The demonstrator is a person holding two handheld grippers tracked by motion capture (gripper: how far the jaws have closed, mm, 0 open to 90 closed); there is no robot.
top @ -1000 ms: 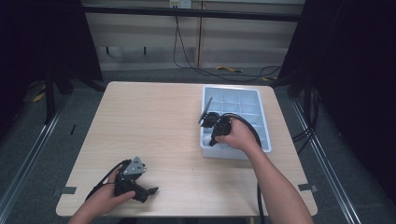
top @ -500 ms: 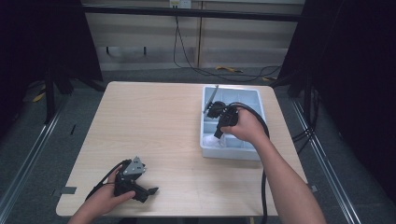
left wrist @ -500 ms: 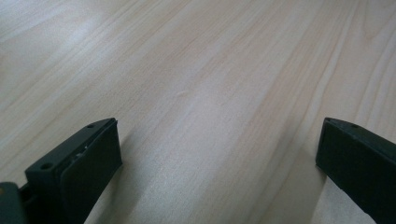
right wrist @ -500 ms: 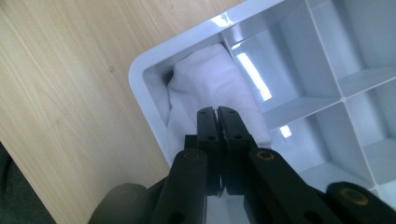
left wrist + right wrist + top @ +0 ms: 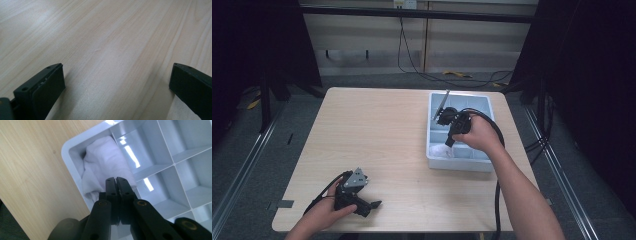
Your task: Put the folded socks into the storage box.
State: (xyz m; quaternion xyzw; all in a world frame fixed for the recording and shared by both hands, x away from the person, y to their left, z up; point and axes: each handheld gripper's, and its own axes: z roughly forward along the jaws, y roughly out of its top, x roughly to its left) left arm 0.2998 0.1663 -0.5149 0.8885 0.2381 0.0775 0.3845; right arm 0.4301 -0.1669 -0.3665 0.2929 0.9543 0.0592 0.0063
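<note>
A white cloth (image 5: pixel 105 162) lies bunched in the corner compartment of a pale blue divided tray (image 5: pixel 71 162). In the high view this cloth (image 5: pixel 443 150) is in the tray's (image 5: pixel 457 164) near-left corner. My right gripper (image 5: pixel 116 180) hangs above the cloth, jaws pressed together with nothing between them. The high view shows it (image 5: pixel 450 141) held over the tray's left side by a hand. My left gripper (image 5: pixel 117 85) rests on bare wood with its jaws wide apart and nothing between them. The high view places it (image 5: pixel 371 206) at the table's near-left corner.
The light wooden table (image 5: pixel 377 135) carries the tray on its right half. The tray's other compartments (image 5: pixel 190 167) look bare. A black cable (image 5: pixel 497 200) trails from the right gripper along the forearm. Dark curtains and floor rails flank the table.
The right hand and its gripper have drawn back from the near-left compartment, shifting a little farther and to the right over the tray. The left gripper has stayed put.
</note>
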